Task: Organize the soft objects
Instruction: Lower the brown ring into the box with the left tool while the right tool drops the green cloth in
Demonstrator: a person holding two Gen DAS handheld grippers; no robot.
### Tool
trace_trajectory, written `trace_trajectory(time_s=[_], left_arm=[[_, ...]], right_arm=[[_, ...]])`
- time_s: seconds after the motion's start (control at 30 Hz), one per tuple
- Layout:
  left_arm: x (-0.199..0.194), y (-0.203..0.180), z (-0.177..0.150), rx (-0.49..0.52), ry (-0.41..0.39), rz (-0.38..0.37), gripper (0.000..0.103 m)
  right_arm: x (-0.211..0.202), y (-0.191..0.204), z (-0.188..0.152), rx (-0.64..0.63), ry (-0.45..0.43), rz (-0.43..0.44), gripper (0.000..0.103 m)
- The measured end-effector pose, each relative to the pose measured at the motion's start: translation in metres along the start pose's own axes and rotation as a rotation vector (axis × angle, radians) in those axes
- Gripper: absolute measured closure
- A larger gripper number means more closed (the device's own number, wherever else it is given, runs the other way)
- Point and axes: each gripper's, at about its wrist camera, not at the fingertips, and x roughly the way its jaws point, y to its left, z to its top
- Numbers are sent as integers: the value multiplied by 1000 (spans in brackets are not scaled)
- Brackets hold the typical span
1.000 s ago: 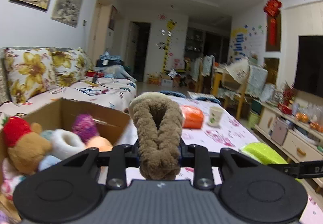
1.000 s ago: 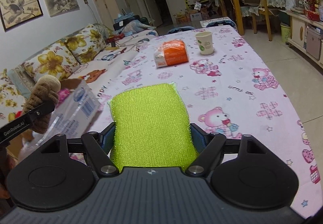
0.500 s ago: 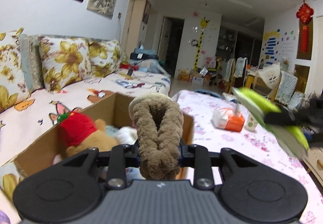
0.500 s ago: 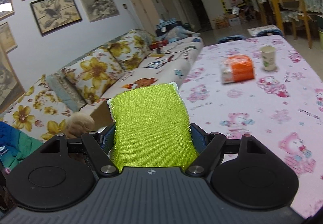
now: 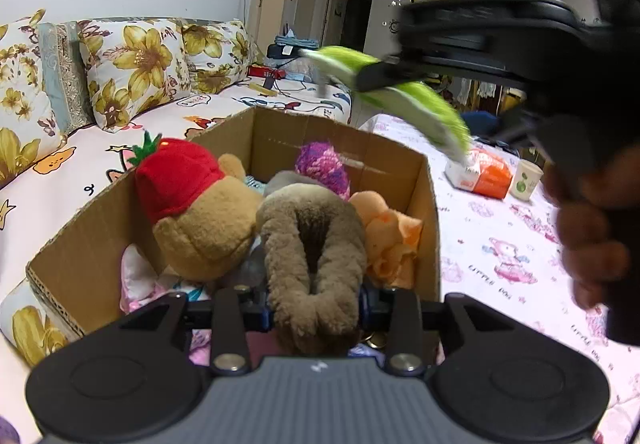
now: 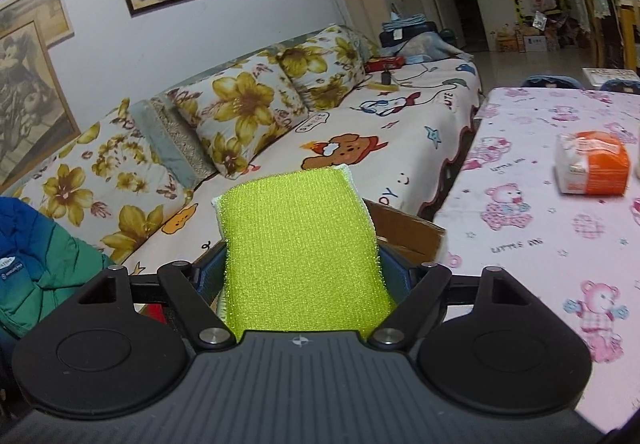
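Note:
A brown fuzzy plush [image 5: 312, 244] sits between the jaws of my left gripper [image 5: 316, 304], low over an open cardboard box [image 5: 80, 244] full of soft toys. The jaws are opening, though the pads still touch the plush's sides. My right gripper [image 6: 302, 276] grips a lime-green sponge [image 6: 300, 236] by its sides, and its jaws are opening too. In the left wrist view this sponge [image 5: 432, 112] hangs in the air above the box's far right corner, in the right gripper [image 5: 384, 72], which a person's hand [image 5: 588, 236] holds. The box's corner [image 6: 404, 228] shows behind the sponge.
Inside the box lie a bear with a red hat [image 5: 200, 212], a purple yarn ball [image 5: 324, 164] and an orange plush [image 5: 392, 236]. An orange-and-white pack [image 5: 480, 174] and a paper cup [image 5: 528, 180] stand on the pink-clothed table [image 5: 500, 264]. A sofa with flowered cushions [image 6: 240, 116] lies left.
My left gripper carried the brown plush leftward and down over the box. The right gripper swung left from the table with the green sponge and now hangs above the box.

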Motion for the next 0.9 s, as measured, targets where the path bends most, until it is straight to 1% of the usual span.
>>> trace_trajectory(time_s=[0.07, 0.13, 0.2, 0.27, 0.3, 0.37, 0.47, 0.5, 0.57, 0.67, 0.77, 0.8, 0.87, 0.9], left_arm=[[2, 2, -2, 2, 13, 3, 64], [3, 4, -3, 9, 19, 10, 63], [3, 3, -4, 14, 23, 11, 59], [3, 3, -4, 18, 29, 15, 50], [3, 3, -3, 17, 29, 19, 48], [1, 4, -2, 12, 22, 34, 33], [-2, 4, -1, 16, 3, 43, 22], [-4, 3, -1, 18, -6, 41, 21], [-4, 4, 1, 25, -26, 45, 12], [-6, 3, 1, 36, -42, 55, 10], [-7, 3, 1, 25, -51, 46, 10], [-7, 3, 1, 24, -56, 45, 10], [-8, 4, 1, 26, -61, 43, 10], [-7, 3, 0, 26, -60, 42, 10]], right_arm=[[25, 5, 7, -12, 5, 6, 2], [35, 9, 8, -21, 11, 21, 0], [48, 14, 7, -35, 24, 37, 0], [58, 17, 6, -55, 32, 27, 0], [62, 17, 5, -58, 36, 20, 0], [58, 15, 7, -38, 33, 21, 0], [43, 12, 7, -9, 11, 28, 0], [42, 12, 8, -9, 4, 23, 0], [37, 13, 10, -6, -16, 22, 0], [31, 18, 12, -18, -45, 34, 0], [38, 27, 11, -83, 9, 5, 0], [38, 28, 11, -81, 16, 17, 0], [33, 25, 11, -44, -7, 61, 0], [33, 24, 11, -37, -14, 69, 0]])
